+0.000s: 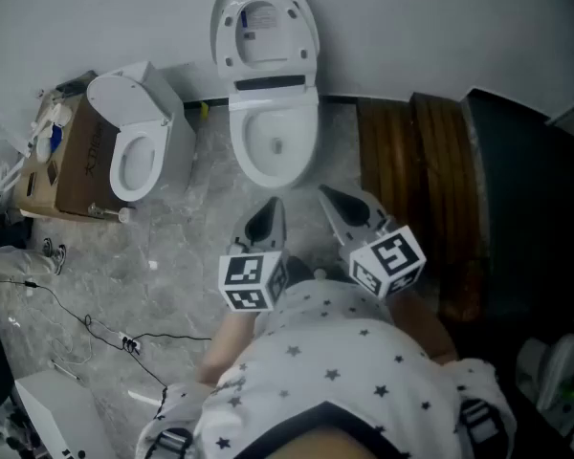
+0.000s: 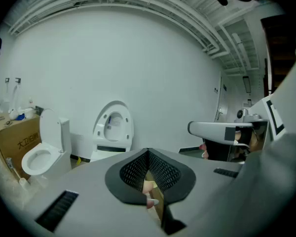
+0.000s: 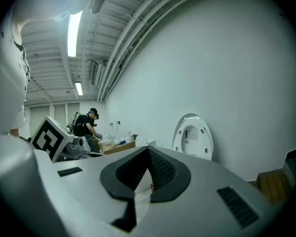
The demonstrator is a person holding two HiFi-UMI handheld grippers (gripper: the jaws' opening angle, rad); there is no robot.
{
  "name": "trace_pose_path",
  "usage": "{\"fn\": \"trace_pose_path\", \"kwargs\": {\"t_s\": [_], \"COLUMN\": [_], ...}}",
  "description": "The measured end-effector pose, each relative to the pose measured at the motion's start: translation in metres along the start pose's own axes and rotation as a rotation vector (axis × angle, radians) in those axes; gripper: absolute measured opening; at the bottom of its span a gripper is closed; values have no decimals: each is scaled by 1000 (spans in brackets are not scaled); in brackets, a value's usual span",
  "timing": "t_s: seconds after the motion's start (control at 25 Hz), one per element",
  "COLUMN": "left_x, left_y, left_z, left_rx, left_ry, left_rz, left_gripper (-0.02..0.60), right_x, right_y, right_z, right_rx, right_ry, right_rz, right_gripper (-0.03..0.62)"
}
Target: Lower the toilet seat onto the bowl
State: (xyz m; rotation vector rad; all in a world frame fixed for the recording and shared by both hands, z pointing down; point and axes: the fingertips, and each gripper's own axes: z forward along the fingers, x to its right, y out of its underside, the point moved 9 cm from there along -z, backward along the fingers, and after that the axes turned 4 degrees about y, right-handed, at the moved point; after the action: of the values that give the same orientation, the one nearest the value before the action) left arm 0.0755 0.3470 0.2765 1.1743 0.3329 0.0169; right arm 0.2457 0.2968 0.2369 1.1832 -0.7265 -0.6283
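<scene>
Standing raised above the bowl [image 1: 243,149], the toilet seat [image 1: 265,32] is apart from the left gripper [image 1: 267,215] and right gripper [image 1: 338,203], both closed and empty.

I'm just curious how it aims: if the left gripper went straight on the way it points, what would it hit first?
Most likely the front of the toilet bowl, which lies just ahead of the left gripper in the head view, though depth is hard to judge.

The right gripper [image 3: 148,157] has its jaws closed together with nothing between them. Beyond it, the seat [image 3: 192,135] stands upright against the wall [image 3: 227,78].
</scene>
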Motion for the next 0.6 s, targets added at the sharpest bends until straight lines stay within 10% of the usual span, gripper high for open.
{"fn": "trace_pose_path", "kwargs": {"t_s": [0.6], "left_x": [19], "left_y": [1], "left_z": [-17], "left_rx": [32], "left_ry": [-42], "left_rz": [-17], "left_gripper": [-2], "right_x": [-6], "right_y": [10], "right_z": [-30], "right_rx": [24], "right_ry": [-27], "right_rz": [-27], "right_gripper": [5]}}
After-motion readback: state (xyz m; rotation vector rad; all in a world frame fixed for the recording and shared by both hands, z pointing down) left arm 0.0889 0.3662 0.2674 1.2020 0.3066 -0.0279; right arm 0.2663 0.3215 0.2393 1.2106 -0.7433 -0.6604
